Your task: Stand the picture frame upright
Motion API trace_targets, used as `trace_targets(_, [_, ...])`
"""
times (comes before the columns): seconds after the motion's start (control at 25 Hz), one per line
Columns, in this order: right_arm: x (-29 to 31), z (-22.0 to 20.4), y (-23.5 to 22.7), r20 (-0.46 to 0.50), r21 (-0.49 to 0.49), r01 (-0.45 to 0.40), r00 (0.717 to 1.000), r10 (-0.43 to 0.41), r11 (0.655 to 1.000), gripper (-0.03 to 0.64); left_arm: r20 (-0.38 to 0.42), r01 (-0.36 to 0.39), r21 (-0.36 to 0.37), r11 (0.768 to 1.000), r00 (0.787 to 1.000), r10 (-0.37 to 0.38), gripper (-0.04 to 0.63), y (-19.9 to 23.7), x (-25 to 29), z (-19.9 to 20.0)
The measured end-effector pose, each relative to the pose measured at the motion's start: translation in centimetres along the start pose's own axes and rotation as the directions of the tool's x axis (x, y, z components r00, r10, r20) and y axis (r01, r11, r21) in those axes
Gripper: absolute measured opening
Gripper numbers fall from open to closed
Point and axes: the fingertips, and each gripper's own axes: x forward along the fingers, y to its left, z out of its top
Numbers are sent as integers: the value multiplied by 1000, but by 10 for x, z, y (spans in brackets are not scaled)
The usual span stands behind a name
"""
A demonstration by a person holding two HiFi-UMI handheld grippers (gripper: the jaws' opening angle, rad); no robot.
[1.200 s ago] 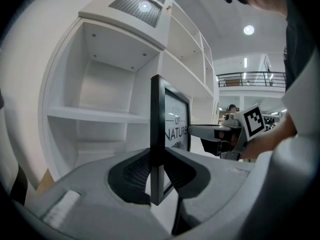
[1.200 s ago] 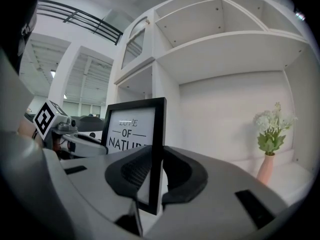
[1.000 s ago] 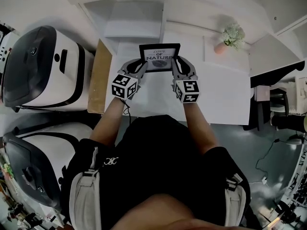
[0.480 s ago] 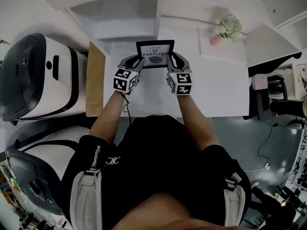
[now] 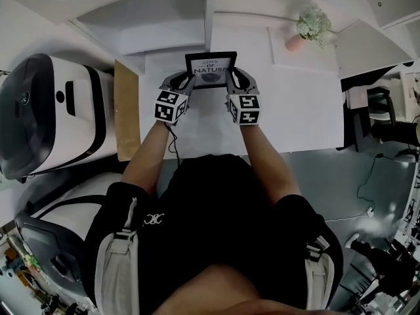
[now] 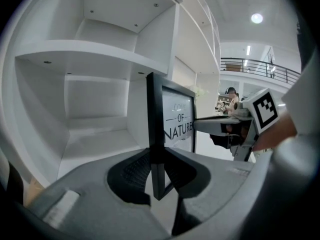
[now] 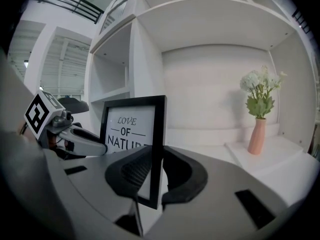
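A black picture frame (image 5: 210, 67) with the print "LOVE OF NATURE" stands upright on the white table (image 5: 295, 117), facing me, in front of the shelf unit. My left gripper (image 5: 187, 83) is shut on the frame's left edge (image 6: 154, 134), and my right gripper (image 5: 231, 81) is shut on its right edge (image 7: 157, 149). In the left gripper view the right gripper (image 6: 225, 126) reaches in from the frame's far side. In the right gripper view the left gripper (image 7: 75, 136) shows beside the print (image 7: 127, 129).
A pink vase with white flowers (image 5: 310, 30) stands on a raised white board at the back right, also in the right gripper view as the vase (image 7: 258, 129). White shelf compartments (image 5: 164, 18) rise behind the frame. A wooden panel (image 5: 125, 110) and two large white machines (image 5: 52, 110) lie left.
Both grippers have carried the frame a little farther from me toward the shelf, and its face looks more foreshortened from above than before.
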Motion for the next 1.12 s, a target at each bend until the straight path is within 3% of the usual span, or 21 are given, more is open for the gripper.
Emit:
trace_targets(0.56, [23,0,1,-31,-39,-16,999,15,999,71,7,-39,2,999,999,39,89,21,14,-4])
trace_targets(0.8, [29,-13,5,-74,-54,-17,997,13,998,72,-49,-88,42,995,995,90,91,31,22,-15])
trace_targets(1.12, [31,-19,6,-109,-30,-36,993,33,999,74,-40,-105,-21,994,994,104,103,36,22,-14])
